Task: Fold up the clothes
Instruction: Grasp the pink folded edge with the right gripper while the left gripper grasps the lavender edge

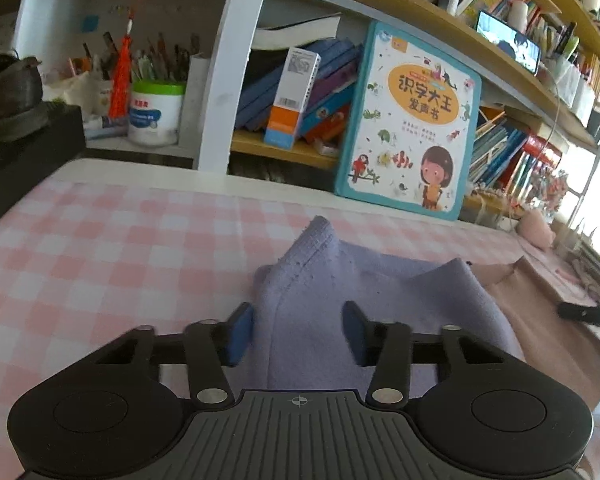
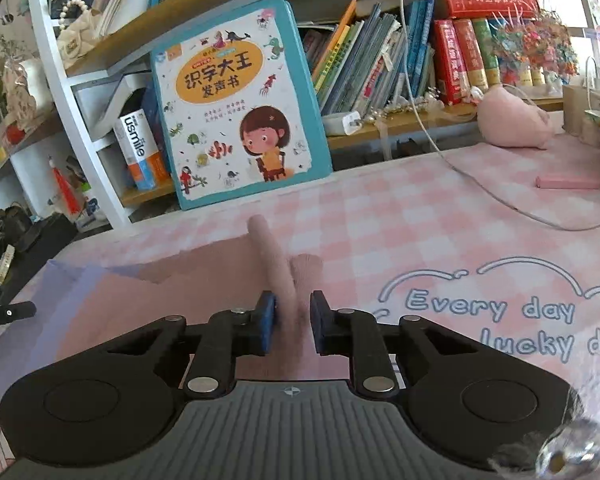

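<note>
Purple cloth (image 1: 340,300) and pink cloth (image 2: 284,276), laid on checked table (image 1: 100,248), are straddled by parted left gripper (image 1: 299,330) and right gripper (image 2: 293,322); layers could be missed if closed shallowly.

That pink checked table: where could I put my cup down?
Bare checked cloth lies left of the lilac garment, in front of the picture book. More lies between the pink garment and the white cable. The far right corner by the pink plush is crowded.
</note>
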Demonstrator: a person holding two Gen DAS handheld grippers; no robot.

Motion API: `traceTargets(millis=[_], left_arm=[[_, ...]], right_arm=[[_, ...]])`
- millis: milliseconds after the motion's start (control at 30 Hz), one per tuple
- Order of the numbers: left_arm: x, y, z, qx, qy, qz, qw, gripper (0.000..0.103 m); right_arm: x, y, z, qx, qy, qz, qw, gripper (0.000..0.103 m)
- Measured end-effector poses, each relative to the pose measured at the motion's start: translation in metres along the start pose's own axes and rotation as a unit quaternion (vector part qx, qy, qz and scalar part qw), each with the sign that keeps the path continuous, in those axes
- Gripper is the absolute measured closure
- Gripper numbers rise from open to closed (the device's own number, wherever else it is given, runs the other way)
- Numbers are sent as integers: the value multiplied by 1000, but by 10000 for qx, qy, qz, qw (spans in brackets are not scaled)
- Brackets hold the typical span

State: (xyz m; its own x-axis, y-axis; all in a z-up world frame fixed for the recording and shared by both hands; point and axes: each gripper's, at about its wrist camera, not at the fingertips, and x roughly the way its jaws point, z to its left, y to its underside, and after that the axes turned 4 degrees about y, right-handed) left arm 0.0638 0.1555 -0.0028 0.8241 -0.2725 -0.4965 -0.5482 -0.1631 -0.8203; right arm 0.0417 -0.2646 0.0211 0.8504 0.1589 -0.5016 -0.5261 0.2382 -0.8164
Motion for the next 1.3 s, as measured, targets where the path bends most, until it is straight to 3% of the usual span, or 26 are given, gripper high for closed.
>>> traceTargets(millis=[100, 167, 333, 467, 533, 600, 667, 767, 1067, 1167, 1233, 1300], left_arm=[[-2, 1, -2, 102, -47, 40, 9999, 88], [-6, 0, -5, 134, 6, -57, 9999, 94], [-22, -5, -11, -6, 455, -393, 9982, 98], [-32, -9, 5, -722, 1016, -617, 9903, 98], [-28, -6, 15, -887, 771, -570, 9914, 98], [-19, 0, 25, -1009, 453, -372, 9932, 98], [-12, 8, 29, -1098, 368, -203, 9931, 98], [-8, 14, 31, -1095, 268, -139, 9935, 97], [-8, 18, 26, -801, 53, -165, 9966, 88], [-13, 14, 21, -575, -141, -171, 9981, 68], [-22, 11, 14, -283, -241, -287, 9989, 62], [-31, 5, 6, 88, -322, -401, 9986, 48]], right_arm=[[-2, 1, 2, -75, -10, -17, 10000, 94], [-4, 2, 7, -249, 37, -93, 9996, 96], [-18, -1, 14, -292, -15, -441, 9986, 97], [-35, -6, 12, -41, -188, -737, 9971, 97], [-38, -5, 11, -36, -81, -718, 9974, 97], [-26, -1, 9, -126, 181, -388, 9990, 97], [-13, 6, 10, -252, 323, -85, 9991, 97], [-10, 7, 11, -239, 346, -27, 9991, 97], [-7, 8, 10, -260, 400, 62, 9988, 96], [-7, 8, 11, -287, 434, 60, 9986, 95], [-7, 8, 12, -316, 453, 66, 9985, 95], [-5, 8, 13, -360, 476, 90, 9982, 94]])
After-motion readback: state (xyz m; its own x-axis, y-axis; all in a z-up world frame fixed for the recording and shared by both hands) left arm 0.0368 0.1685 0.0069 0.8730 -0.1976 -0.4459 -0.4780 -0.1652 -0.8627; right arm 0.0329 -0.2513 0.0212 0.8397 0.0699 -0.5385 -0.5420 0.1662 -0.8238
